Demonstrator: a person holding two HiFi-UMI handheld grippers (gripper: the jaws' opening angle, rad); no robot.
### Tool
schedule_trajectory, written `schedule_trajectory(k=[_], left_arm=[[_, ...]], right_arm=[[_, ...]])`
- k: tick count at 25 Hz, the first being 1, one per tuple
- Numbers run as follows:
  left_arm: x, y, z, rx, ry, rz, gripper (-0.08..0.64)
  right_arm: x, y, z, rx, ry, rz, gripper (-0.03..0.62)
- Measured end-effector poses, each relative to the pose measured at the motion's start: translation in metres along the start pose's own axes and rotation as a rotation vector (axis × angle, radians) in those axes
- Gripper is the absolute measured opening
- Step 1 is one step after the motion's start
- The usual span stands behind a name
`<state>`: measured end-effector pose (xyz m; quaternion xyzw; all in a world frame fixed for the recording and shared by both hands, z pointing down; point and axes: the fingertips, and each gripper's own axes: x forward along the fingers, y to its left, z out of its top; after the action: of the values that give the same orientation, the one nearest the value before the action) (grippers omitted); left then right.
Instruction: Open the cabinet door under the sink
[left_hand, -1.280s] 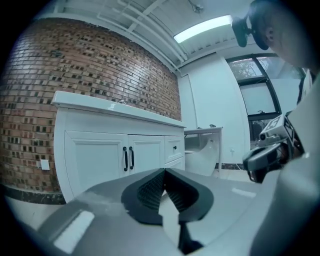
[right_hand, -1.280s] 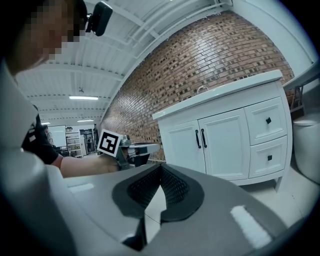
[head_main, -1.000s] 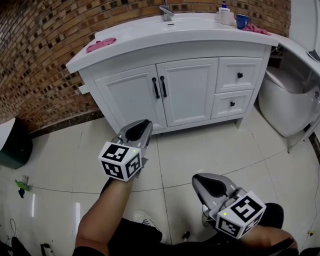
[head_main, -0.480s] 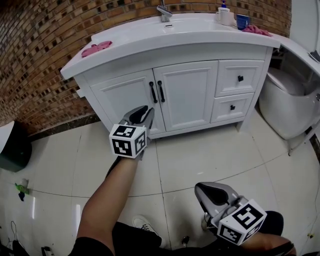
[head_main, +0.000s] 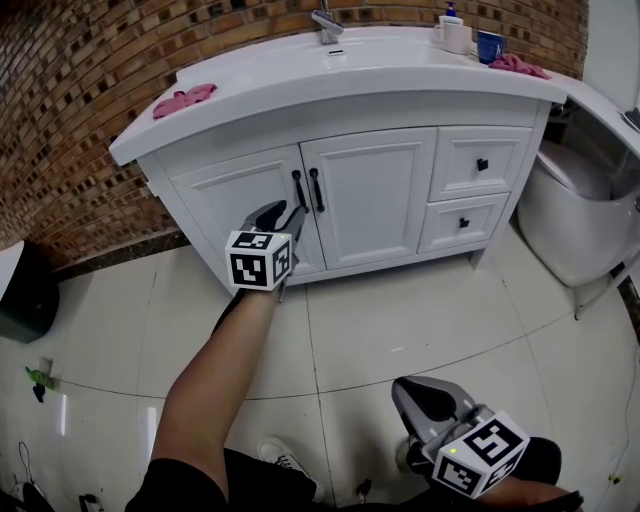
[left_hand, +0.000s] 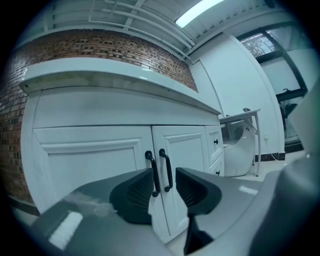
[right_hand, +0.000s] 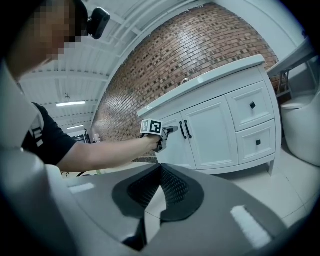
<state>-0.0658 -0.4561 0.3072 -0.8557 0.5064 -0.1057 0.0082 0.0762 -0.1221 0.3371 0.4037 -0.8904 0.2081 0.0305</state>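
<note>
The white vanity (head_main: 340, 75) has two doors under the sink, each with a black bar handle: the left handle (head_main: 298, 190) and the right handle (head_main: 316, 190). My left gripper (head_main: 282, 213) is held out just short of the left door (head_main: 235, 205), and its jaws are opening. In the left gripper view both handles (left_hand: 152, 172) show in the gap of the left gripper (left_hand: 164, 189), farther off and untouched. My right gripper (head_main: 425, 392) hangs low near my body with its tips together; in the right gripper view this gripper (right_hand: 160, 167) holds nothing.
Two drawers (head_main: 480, 163) with black knobs sit right of the doors. A white toilet (head_main: 575, 205) stands at the far right. A pink cloth (head_main: 183, 97), a faucet (head_main: 328, 20) and cups (head_main: 487, 42) are on the counter. A dark bin (head_main: 15, 290) stands left by the brick wall.
My left gripper has moved forward toward the door handles, with its jaws spread apart. The right gripper has sunk a little toward the bottom of the view.
</note>
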Motion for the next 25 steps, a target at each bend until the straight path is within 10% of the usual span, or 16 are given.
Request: schedule_trajectory(k=[25], left_arm=[[0.07, 0.03, -0.008, -0.132, 0.004, 0.074, 0.103]], right_arm=[[-0.003, -0.024, 0.005, 0.043, -0.001, -0.018, 0.008]])
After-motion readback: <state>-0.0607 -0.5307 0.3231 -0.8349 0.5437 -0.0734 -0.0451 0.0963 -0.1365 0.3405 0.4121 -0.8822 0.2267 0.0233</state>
